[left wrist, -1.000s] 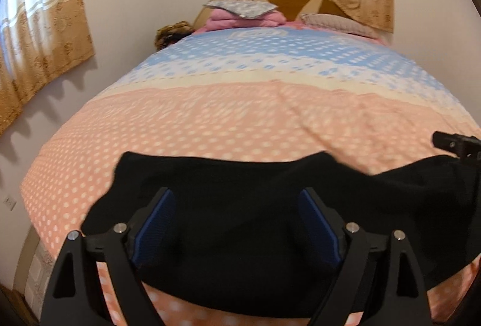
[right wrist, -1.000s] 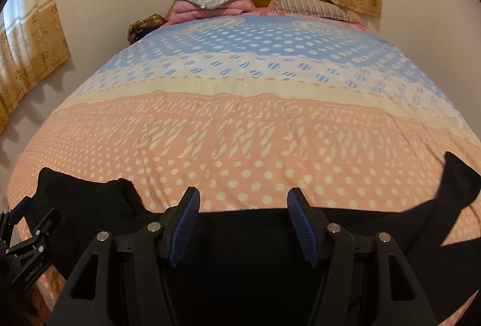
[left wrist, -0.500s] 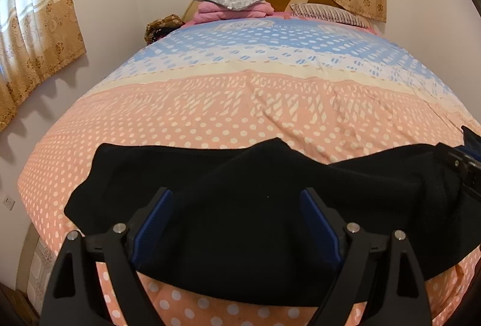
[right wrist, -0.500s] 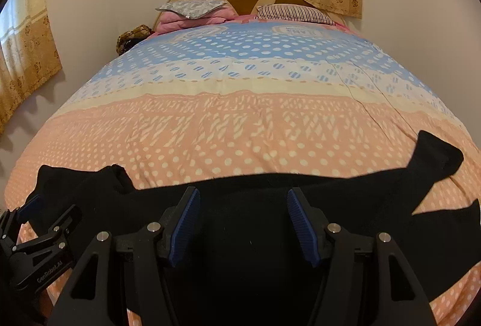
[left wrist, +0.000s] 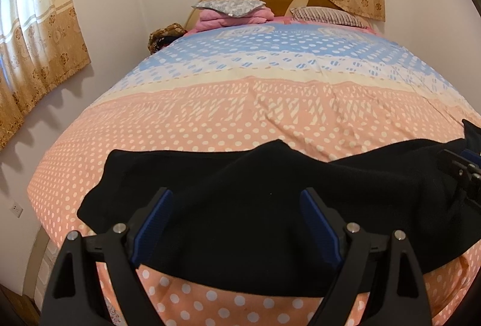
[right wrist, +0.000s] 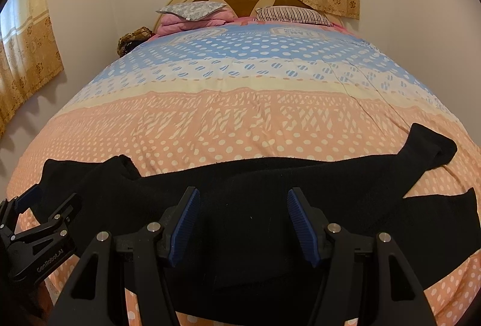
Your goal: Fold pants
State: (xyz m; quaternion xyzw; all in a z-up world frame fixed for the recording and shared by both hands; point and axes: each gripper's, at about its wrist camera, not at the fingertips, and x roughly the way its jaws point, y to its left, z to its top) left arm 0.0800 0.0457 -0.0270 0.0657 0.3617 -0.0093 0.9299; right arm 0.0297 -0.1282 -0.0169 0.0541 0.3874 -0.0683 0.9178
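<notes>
Pants [right wrist: 240,236], black and soft with a matte knit look, lie crosswise on the near end of the bed [left wrist: 270,115]. Its smooth dotted cover stretches bare to the pillows [right wrist: 288,14]. One leg end [right wrist: 427,145] curls up at the right. Left gripper [left wrist: 237,223] stands wide above the cloth; right gripper [right wrist: 243,223] is narrower, gripping nothing.

Can't really tell if either gripper's fingers touch the black pants [left wrist: 246,205], black on black. The other gripper [left wrist: 464,172] is chopped off at the right edge, and the pants' near hem hides behind finger frames.
</notes>
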